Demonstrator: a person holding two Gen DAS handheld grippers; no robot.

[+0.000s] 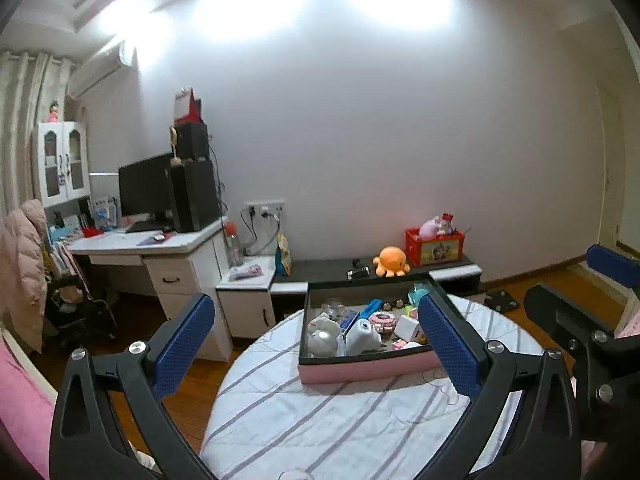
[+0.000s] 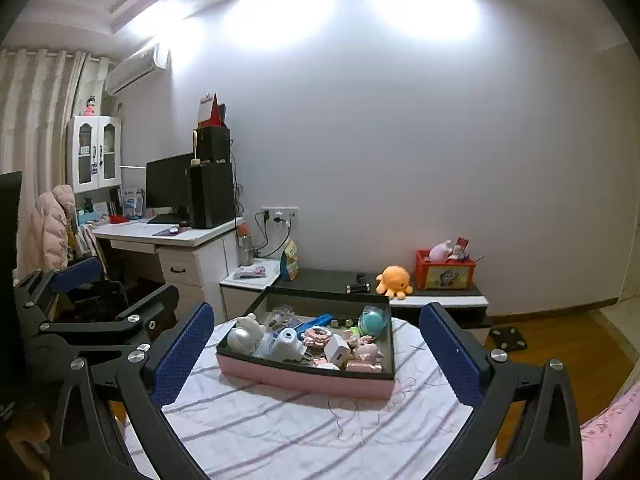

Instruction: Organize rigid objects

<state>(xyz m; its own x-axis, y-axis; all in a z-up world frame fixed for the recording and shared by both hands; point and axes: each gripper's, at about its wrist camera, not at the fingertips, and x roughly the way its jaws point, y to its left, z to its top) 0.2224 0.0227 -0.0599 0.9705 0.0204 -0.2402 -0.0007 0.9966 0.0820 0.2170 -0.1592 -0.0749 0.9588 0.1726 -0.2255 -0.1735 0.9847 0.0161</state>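
A pink box (image 1: 360,368) (image 2: 304,380) with a dark inside sits on a round table under a striped cloth (image 1: 320,420) (image 2: 304,432). It holds several small items: a white plush toy (image 1: 322,332), a white plug cube (image 2: 337,352), a teal round case (image 2: 370,320) and a blue bar (image 2: 316,321). My left gripper (image 1: 316,344) is open and empty, held back from the box. My right gripper (image 2: 316,350) is also open and empty, with the box seen in the wide gap between its fingers. Each gripper shows at the edge of the other's view.
Behind the table runs a low dark cabinet (image 2: 332,280) with an orange plush octopus (image 2: 394,280) and a red toy crate (image 2: 444,272). A white desk (image 2: 180,236) with monitor stands left, beside a chair with a pink coat (image 2: 52,224). Wooden floor lies right.
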